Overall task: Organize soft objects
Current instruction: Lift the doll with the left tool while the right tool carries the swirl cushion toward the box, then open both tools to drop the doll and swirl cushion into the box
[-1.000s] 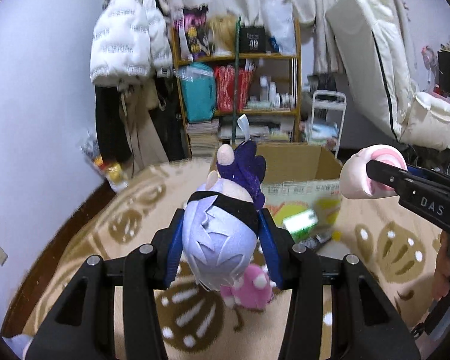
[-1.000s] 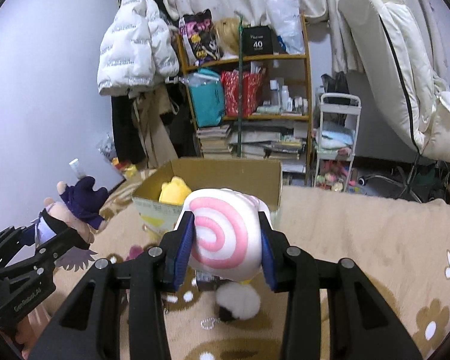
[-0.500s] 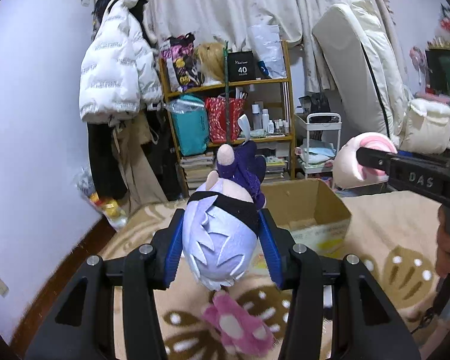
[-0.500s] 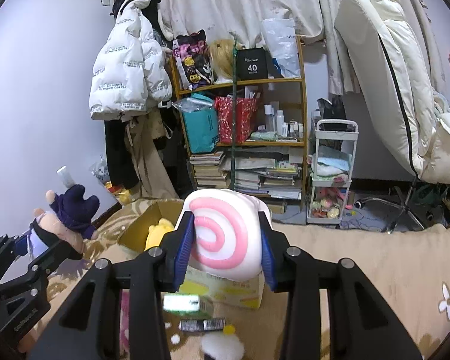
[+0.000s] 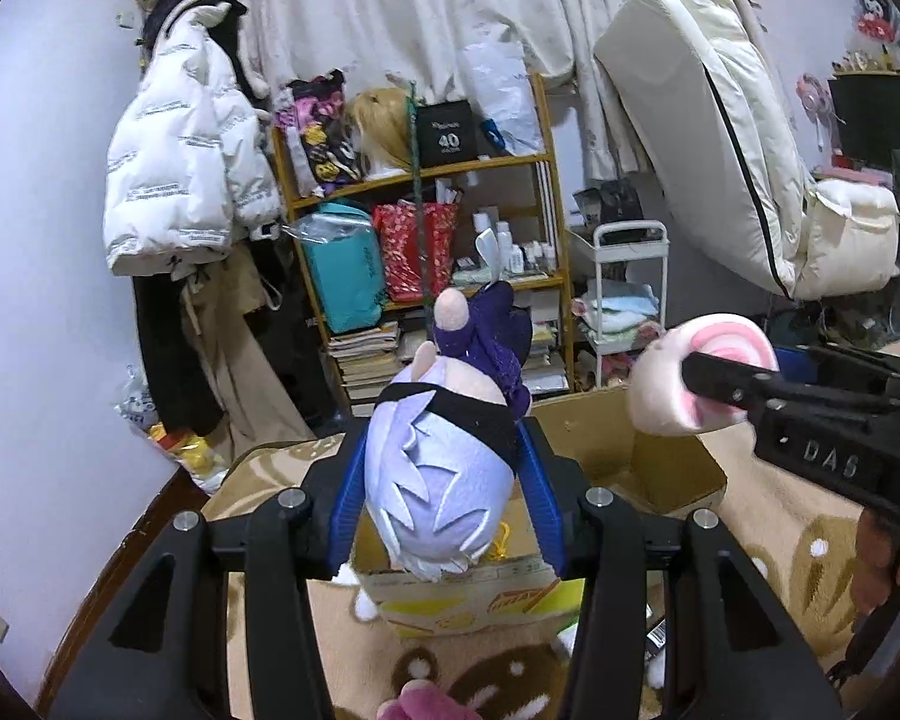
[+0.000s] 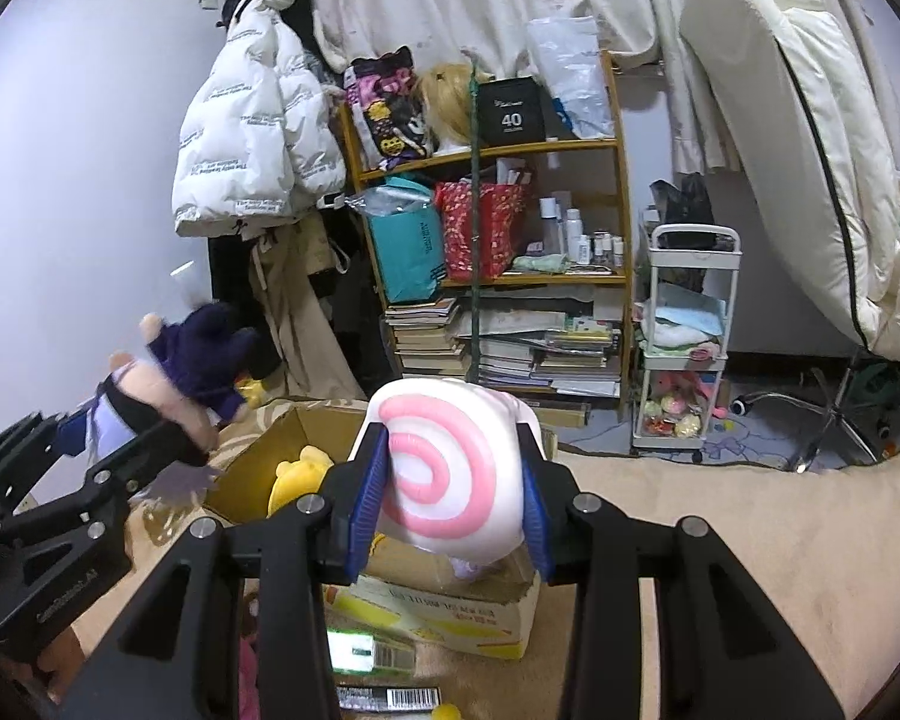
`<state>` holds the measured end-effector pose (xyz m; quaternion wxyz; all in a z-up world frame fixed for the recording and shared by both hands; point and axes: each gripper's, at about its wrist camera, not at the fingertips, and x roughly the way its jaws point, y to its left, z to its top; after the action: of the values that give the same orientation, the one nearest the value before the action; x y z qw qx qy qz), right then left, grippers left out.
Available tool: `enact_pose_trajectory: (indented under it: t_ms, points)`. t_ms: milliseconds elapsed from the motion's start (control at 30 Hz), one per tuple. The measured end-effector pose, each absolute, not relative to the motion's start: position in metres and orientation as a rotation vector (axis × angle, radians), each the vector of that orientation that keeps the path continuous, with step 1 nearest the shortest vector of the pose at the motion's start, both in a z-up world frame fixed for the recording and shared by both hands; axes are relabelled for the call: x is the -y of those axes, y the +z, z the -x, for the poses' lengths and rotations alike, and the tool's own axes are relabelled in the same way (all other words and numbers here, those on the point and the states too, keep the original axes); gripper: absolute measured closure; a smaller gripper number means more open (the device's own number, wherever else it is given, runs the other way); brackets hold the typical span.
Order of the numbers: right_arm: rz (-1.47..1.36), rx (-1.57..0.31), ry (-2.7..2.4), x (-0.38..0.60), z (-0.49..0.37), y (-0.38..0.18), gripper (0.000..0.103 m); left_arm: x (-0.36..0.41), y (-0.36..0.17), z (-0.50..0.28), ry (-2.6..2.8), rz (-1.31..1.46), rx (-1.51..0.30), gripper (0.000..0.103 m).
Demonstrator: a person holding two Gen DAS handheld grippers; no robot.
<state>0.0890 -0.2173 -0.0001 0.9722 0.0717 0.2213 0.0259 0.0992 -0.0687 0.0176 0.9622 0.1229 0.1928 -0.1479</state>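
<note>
The left gripper [image 5: 438, 501] is clamped on a doll plush [image 5: 435, 498] with pale lavender hair, its blue finger pads [image 5: 345, 504] pressing the head from both sides while the dark purple body sticks forward and up, away from the camera. The right gripper [image 6: 450, 495] is closed the same way around a round white plush with a pink spiral [image 6: 450, 474], pads squeezing its flanks (the spiral face is turned toward the camera). Both toys are held in the air above an open cardboard box [image 6: 444, 612] that sits on a beige patterned rug [image 6: 750, 540]; in the left wrist view the spiral plush hangs off to the right over the box's far corner, and in the right wrist view the doll hangs to the left beside the box's open flap. Inside the box lies a yellow plush [image 6: 297, 477]. A pink plush [image 5: 426, 705] lies on the rug just below the left gripper. Behind the box stands a wooden shelf [image 6: 498, 150] crowded with bags, bottles and stacked books, with a white puffer jacket [image 6: 252, 132] hanging to its left and a small white trolley [image 6: 684, 348] to its right.
</note>
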Motion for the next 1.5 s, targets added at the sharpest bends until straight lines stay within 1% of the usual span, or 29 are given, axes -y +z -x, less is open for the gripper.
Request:
enact_pose_trajectory:
  t_ms: [167, 500, 667, 933, 967, 1067, 1133, 1300, 1333, 1367, 1433, 1500]
  points:
    - [-0.104, -0.474, 0.047, 0.211, -0.106, -0.012, 0.06, 0.074, 0.008, -0.113, -0.315, -0.236, -0.415, 0.057]
    - [-0.133, -0.568, 0.063, 0.217, -0.126, -0.044, 0.059, 0.076, -0.023, -0.144, -0.286, -0.248, -0.503, 0.056]
    - [-0.15, -0.585, 0.065, 0.22, -0.129, -0.05, 0.058, 0.079, -0.038, -0.153, -0.271, -0.27, -0.538, 0.055]
    - [-0.158, -0.609, 0.069, 0.221, -0.13, -0.054, 0.056, 0.083, -0.047, -0.156, -0.262, -0.292, -0.571, 0.051]
    - [-0.159, -0.613, 0.072, 0.221, -0.13, -0.055, 0.055, 0.082, -0.047, -0.156, -0.263, -0.295, -0.568, 0.05]
    - [-0.166, -0.628, 0.082, 0.22, -0.13, -0.056, 0.052, 0.083, -0.047, -0.152, -0.256, -0.315, -0.556, 0.043]
    - [-0.164, -0.633, 0.083, 0.22, -0.129, -0.058, 0.052, 0.083, -0.047, -0.151, -0.247, -0.316, -0.552, 0.032]
    - [-0.187, -0.646, 0.079, 0.223, -0.128, -0.06, 0.049, 0.078, -0.045, -0.148, -0.249, -0.287, -0.569, 0.025]
    - [-0.193, -0.645, 0.081, 0.224, -0.127, -0.06, 0.048, 0.077, -0.044, -0.147, -0.248, -0.284, -0.57, 0.021]
    - [-0.198, -0.643, 0.084, 0.225, -0.126, -0.059, 0.048, 0.075, -0.043, -0.146, -0.246, -0.281, -0.569, 0.018]
    - [-0.202, -0.632, 0.084, 0.225, -0.122, -0.055, 0.046, 0.073, -0.04, -0.142, -0.24, -0.272, -0.56, 0.016]
    - [-0.209, -0.614, 0.081, 0.226, -0.117, -0.051, 0.036, 0.07, -0.038, -0.137, -0.243, -0.269, -0.56, 0.015]
